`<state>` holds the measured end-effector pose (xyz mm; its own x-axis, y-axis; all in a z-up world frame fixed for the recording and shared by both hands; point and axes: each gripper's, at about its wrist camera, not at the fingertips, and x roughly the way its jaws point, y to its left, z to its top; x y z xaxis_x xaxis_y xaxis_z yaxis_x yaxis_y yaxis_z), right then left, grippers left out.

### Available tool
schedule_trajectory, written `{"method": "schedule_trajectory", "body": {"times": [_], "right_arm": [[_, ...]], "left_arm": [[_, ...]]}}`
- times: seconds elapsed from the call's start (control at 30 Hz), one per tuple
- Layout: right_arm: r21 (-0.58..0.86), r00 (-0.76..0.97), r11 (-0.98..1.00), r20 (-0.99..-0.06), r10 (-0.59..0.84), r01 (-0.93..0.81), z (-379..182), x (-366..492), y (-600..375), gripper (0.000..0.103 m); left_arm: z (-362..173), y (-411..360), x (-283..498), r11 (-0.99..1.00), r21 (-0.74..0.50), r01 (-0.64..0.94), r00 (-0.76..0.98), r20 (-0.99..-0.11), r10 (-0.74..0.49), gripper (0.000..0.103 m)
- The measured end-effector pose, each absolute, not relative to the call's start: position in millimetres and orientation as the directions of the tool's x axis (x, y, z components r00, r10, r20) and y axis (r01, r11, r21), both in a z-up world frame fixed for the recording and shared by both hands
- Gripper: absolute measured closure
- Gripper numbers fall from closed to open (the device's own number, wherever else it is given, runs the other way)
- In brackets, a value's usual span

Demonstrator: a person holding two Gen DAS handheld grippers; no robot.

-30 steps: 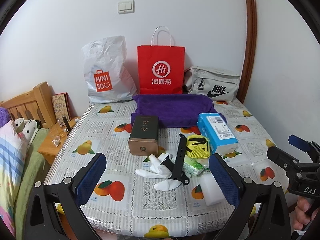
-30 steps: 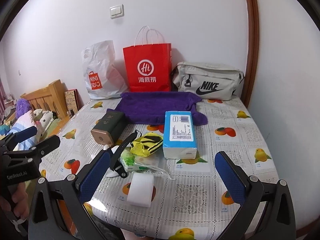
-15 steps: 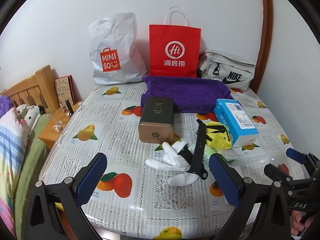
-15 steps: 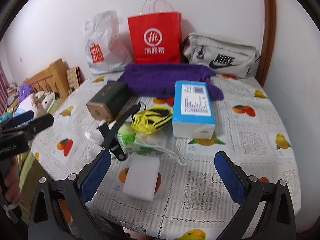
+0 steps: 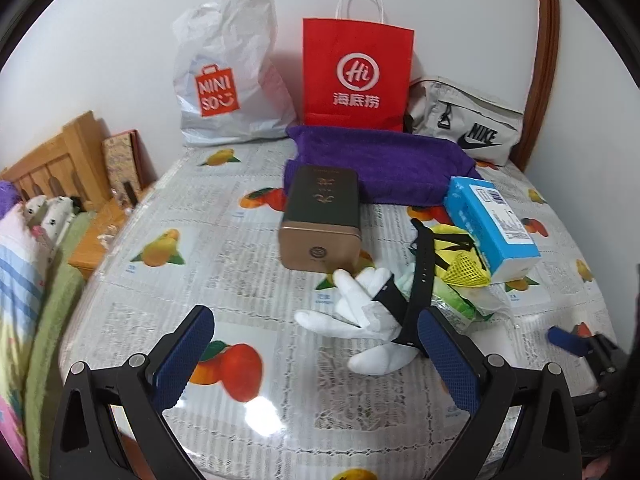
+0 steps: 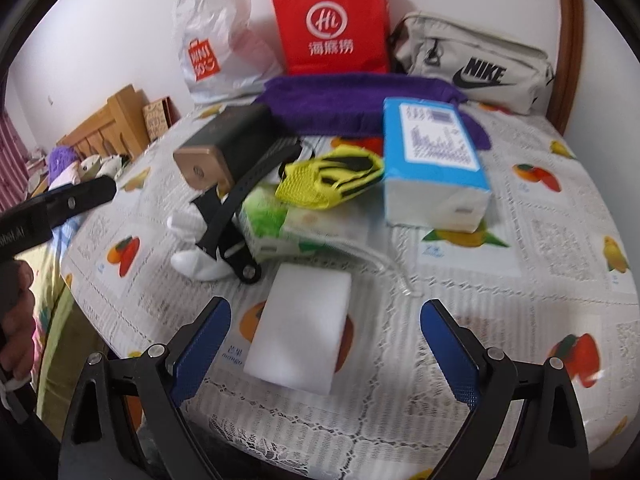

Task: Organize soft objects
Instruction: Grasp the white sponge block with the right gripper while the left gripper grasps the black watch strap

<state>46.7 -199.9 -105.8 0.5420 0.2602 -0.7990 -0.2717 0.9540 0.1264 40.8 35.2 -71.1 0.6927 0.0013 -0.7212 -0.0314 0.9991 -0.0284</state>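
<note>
Gaping wide w/ nothing held, right gripper (image 6: pixel 324 348) flanks white sponge (image 6: pixel 300 328); left gripper (image 5: pixel 316 354) likewise.

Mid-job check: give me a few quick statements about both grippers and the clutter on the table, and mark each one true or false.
1. The right gripper is open, with the white foam block lying between its fingers. True.
2. The left gripper is shut on the white glove. False: it is open and holds nothing; the glove lies on the table.
3. The black strap lies across the white glove. True.
4. The blue tissue box stands inside the red paper bag. False: it lies on the table in front of the purple towel.
5. The yellow mesh item sits beside the blue tissue box. True.
</note>
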Motion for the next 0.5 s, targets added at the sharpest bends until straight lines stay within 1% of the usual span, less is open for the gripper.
{"method": "schedule_trajectory", "body": {"times": [0.07,0.1,0.27,0.37,0.4,0.43,0.5], "right_arm": [[0.116,0.527,0.955,-0.813,0.249,-0.272,-114,50,-195,0.008],[0.114,0.52,0.956,-0.818,0.245,-0.272,-118,51,-194,0.011],[0.122,0.476,0.959,-0.848,0.234,-0.254,-139,60,-193,0.017],[0.156,0.461,0.952,-0.847,0.266,-0.263,-145,64,-194,0.024],[0.164,0.466,0.948,-0.839,0.28,-0.274,-145,63,-193,0.032],[0.164,0.473,0.945,-0.833,0.287,-0.284,-145,63,-193,0.045],[0.176,0.474,0.939,-0.826,0.304,-0.296,-143,63,-194,0.047]], "left_arm": [[-75,34,43,0.999,-0.033,-0.02,0.69,-0.724,-0.01,0.0],[-77,33,44,0.999,-0.037,-0.01,0.688,-0.726,-0.02,0.0],[-86,29,51,0.998,-0.051,0.024,0.678,-0.733,-0.054,0.003],[-90,25,55,0.997,-0.06,0.046,0.67,-0.739,-0.075,0.008],[-92,23,56,0.997,-0.059,0.055,0.667,-0.74,-0.081,0.008],[-93,21,57,0.996,-0.054,0.066,0.666,-0.741,-0.084,0.009],[-96,17,58,0.995,-0.044,0.085,0.661,-0.745,-0.09,0.014]]}}
